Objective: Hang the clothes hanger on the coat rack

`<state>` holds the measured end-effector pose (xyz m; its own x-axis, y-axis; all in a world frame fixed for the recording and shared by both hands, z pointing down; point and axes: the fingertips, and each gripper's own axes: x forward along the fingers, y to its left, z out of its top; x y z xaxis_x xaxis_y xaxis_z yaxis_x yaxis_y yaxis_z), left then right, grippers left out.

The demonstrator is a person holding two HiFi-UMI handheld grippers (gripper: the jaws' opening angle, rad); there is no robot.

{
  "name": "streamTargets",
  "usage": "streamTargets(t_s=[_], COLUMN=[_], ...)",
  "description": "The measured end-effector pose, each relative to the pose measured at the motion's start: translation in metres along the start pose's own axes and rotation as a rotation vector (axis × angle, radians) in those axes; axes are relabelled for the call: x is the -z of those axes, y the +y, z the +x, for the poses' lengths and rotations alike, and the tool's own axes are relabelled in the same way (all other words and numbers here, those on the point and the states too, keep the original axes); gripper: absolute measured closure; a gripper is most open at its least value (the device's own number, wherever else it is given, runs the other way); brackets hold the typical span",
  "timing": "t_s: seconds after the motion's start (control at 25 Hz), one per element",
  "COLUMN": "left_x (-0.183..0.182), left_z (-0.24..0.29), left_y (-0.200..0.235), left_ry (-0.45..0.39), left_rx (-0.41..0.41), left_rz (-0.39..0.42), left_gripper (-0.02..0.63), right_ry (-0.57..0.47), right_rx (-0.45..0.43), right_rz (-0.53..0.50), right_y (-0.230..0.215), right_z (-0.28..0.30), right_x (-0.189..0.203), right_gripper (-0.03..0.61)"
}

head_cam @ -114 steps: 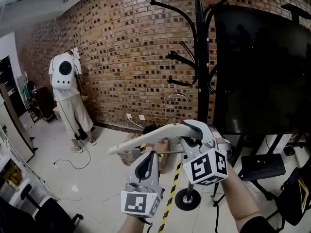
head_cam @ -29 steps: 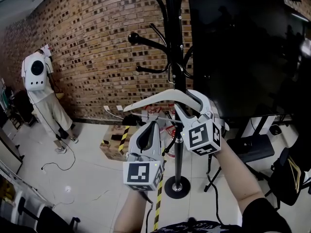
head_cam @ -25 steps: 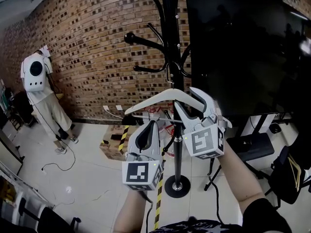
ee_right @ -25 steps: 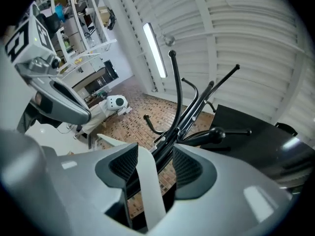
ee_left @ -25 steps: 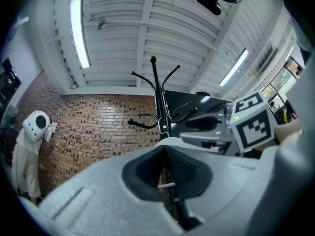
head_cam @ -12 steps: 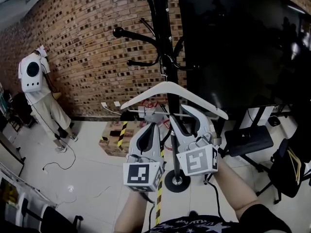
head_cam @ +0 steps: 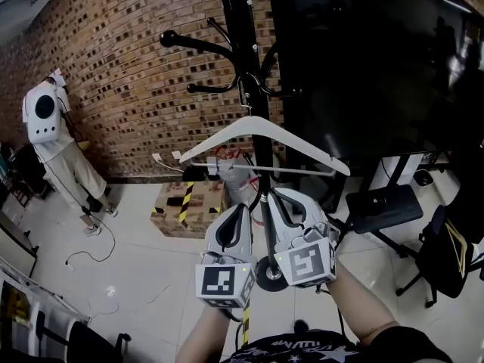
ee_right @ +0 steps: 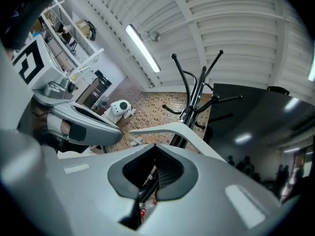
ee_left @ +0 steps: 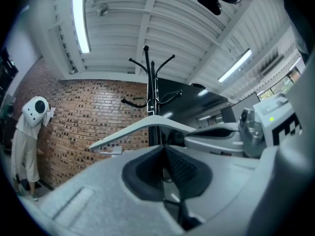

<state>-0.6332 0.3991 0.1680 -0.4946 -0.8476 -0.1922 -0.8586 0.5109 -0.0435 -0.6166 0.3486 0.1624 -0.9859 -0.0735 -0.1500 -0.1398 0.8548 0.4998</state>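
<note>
The white clothes hanger (head_cam: 261,132) hangs by its hook from a lower arm of the black coat rack (head_cam: 238,44), held by neither gripper. Both grippers sit below its bar, in front of the rack's pole. My left gripper (head_cam: 240,207) is shut and empty. My right gripper (head_cam: 274,197) is beside it on the right, its jaws closing together with nothing between them. The left gripper view has the hanger (ee_left: 147,129) and the rack (ee_left: 147,87) above the closed jaws. The hanger (ee_right: 170,130) and the rack (ee_right: 194,95) also stand above the jaws in the right gripper view.
A large black screen (head_cam: 370,66) stands right of the rack against the brick wall (head_cam: 113,66). A taped cardboard box (head_cam: 181,203) and the rack's round base (head_cam: 265,274) lie on the floor. A black stool (head_cam: 382,206) is at right. A person in white (head_cam: 49,138) stands far left.
The right gripper has let go of the hanger, which now hangs on the rack. Both grippers have dropped below the hanger, and the right jaws have closed.
</note>
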Motion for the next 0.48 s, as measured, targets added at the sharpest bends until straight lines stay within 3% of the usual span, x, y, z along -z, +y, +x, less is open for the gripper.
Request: streamTargets(t_s=[0.48], left_x=[0.040], left_z=[-0.007], left_y=[-0.015], left_ry=[0.079], left_rx=[0.028], left_rz=[-0.048], left_gripper=[0.609], right_ry=[0.112], right_rx=[-0.073], right_rz=[0.080], right_y=[0.027], right_z=[-0.017], right_x=[0.038], right_gripper=[0.571])
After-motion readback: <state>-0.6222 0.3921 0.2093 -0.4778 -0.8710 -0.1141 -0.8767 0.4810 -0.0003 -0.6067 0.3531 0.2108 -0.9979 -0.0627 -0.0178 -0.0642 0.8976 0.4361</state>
